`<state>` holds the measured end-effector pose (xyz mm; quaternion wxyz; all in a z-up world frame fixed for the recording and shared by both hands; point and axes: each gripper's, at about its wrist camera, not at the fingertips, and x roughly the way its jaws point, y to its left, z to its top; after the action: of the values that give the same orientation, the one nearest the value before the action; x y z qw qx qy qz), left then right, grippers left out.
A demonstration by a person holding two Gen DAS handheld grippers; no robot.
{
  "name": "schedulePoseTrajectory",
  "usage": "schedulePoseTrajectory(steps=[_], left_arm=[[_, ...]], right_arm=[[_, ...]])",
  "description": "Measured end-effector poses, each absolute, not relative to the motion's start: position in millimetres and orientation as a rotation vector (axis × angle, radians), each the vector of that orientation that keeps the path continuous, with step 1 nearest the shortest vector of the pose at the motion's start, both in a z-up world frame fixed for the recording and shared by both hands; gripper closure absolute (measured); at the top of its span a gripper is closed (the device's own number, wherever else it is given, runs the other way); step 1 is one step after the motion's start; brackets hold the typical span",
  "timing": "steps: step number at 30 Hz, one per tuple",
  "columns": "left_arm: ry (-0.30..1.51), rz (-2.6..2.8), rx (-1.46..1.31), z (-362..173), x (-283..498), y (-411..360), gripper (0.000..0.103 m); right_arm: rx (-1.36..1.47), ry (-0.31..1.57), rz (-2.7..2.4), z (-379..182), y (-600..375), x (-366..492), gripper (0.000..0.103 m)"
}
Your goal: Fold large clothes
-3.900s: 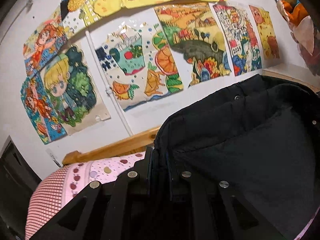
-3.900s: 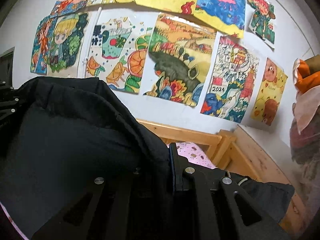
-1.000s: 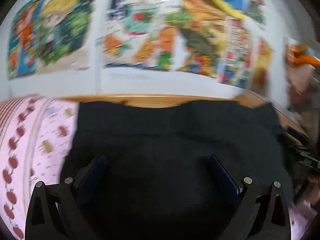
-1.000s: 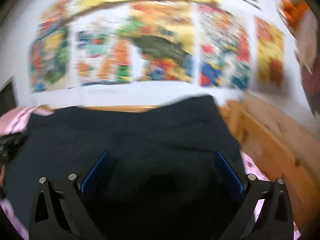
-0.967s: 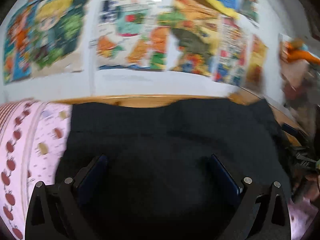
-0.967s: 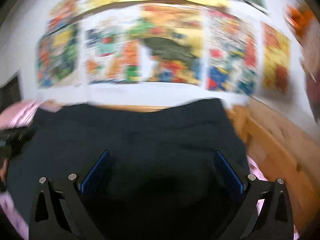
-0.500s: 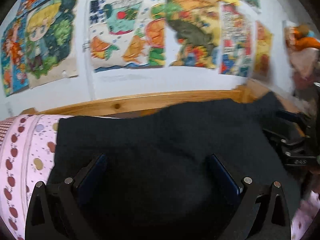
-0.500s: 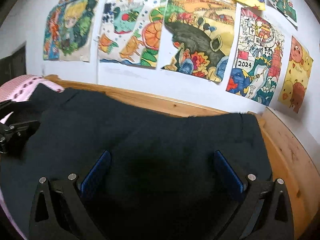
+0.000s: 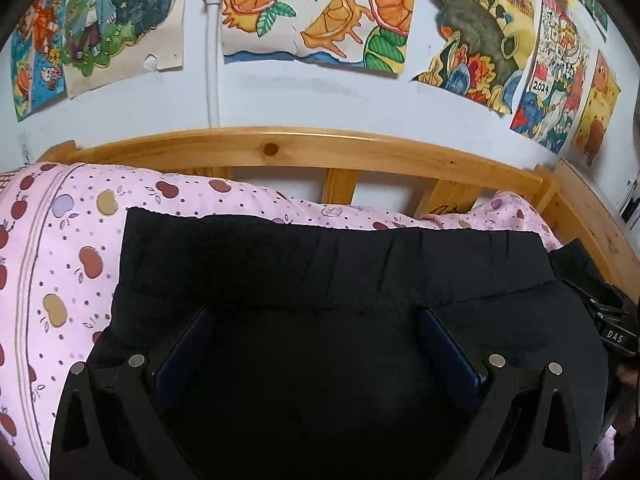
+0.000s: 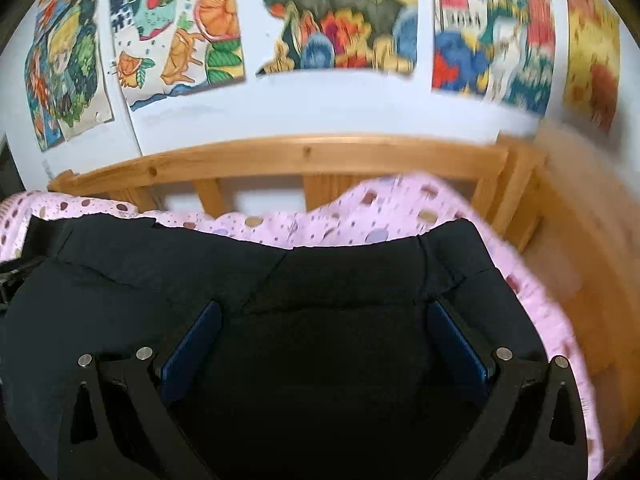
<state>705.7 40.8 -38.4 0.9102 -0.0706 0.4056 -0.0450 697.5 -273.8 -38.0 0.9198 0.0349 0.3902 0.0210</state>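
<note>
A large black garment (image 9: 320,268) lies spread flat on a pink patterned bed cover (image 9: 60,240), its far edge running straight across below the headboard. My left gripper (image 9: 316,344) hovers open just over the garment's left half, blue pads wide apart with only cloth beneath. The same black garment (image 10: 340,276) fills the right wrist view, where my right gripper (image 10: 324,332) is also open above its right half. The right gripper's body shows at the left wrist view's right edge, and the left gripper's at the right wrist view's left edge.
A wooden headboard rail (image 9: 304,148) with slats runs behind the bed, and a wooden side rail (image 10: 576,240) bounds the right. Colourful drawings (image 9: 320,12) cover the white wall above. Pink cover (image 10: 360,212) shows beyond the garment's far edge.
Both grippers let go of the garment, opened, and dropped lower toward it. The garment now lies flat on the bed, and more pink cover and headboard show behind it.
</note>
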Motion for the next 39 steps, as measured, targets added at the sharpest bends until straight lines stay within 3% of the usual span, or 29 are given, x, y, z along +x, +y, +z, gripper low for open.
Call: schedulePoseTrajectory(steps=[19,39], left_arm=[[0.796,-0.104,-0.17,-57,722,37,0.0],[0.76,-0.154,-0.123,-46,694,50,0.0]], right_arm=[[0.201,0.784,0.086,-58,-288,703,0.001],[0.115,0.683,0.051,-24,-284,654,0.001]])
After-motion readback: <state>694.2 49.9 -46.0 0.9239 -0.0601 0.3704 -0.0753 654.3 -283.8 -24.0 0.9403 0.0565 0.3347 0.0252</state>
